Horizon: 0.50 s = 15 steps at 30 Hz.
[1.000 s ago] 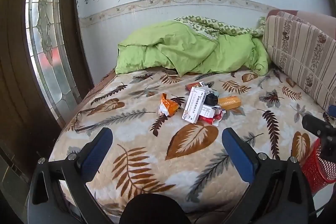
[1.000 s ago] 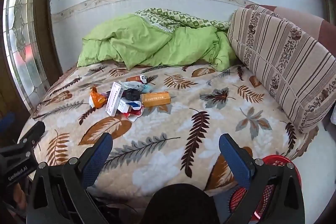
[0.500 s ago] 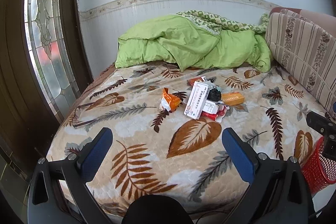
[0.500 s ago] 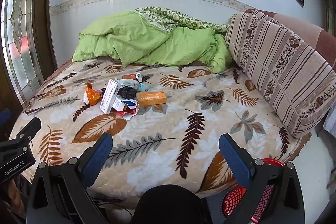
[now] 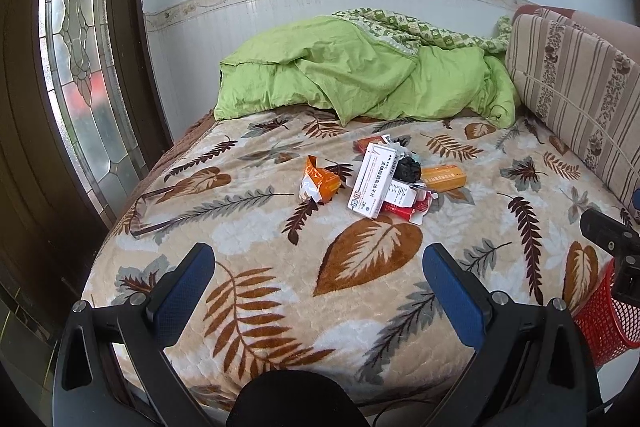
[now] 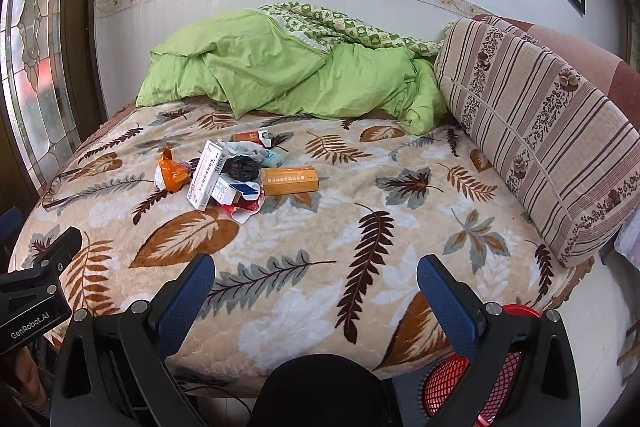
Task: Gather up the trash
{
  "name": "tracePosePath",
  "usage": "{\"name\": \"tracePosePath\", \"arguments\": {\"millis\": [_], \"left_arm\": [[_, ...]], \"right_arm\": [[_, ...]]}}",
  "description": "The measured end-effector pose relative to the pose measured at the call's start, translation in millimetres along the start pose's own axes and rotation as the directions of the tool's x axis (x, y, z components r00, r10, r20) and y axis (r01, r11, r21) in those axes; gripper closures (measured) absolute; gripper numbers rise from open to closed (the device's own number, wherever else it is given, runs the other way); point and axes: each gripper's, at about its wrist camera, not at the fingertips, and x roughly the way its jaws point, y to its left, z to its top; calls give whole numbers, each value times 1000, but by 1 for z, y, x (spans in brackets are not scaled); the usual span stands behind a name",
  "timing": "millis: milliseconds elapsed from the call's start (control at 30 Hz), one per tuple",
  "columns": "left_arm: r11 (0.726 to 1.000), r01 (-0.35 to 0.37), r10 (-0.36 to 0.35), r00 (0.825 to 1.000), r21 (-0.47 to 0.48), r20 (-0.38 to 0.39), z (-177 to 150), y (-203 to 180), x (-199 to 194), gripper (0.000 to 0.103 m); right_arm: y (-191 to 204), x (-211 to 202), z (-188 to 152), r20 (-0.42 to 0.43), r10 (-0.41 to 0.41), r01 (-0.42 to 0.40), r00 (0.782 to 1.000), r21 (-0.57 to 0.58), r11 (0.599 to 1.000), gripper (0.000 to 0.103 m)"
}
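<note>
A heap of trash lies in the middle of the bed: a white medicine box, an orange wrapper, an orange carton, a black crumpled lump and red-and-white packets. My left gripper is open over the bed's near edge, well short of the heap. My right gripper is open too, further right along that edge. A red mesh basket stands on the floor at the bed's right corner.
The bed wears a leaf-patterned blanket. A green quilt is bunched at the far side and a striped cushion lines the right. A stained-glass door stands on the left.
Both grippers have drawn back and tilted slightly, so the bed and the trash heap sit a little lower and further off in both views. Nothing on the bed has moved.
</note>
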Motion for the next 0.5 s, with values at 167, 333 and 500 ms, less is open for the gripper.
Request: {"name": "tracePosePath", "arguments": {"millis": [167,333,500], "left_arm": [[1000,1,-1,1000,3,-4,1,-2,-1,0],[1000,3,-3,1000,8,-12,1,-3,-1,0],[1000,5,-5,1000,1,-9,1,-4,-1,0]], "right_arm": [[1,-2,0,2,-5,5,1000,-1,1000,1],[1,-4,-2,9,-5,5,1000,-4,1000,1],[0,-4,-2,5,-5,5,1000,-2,1000,1]]}}
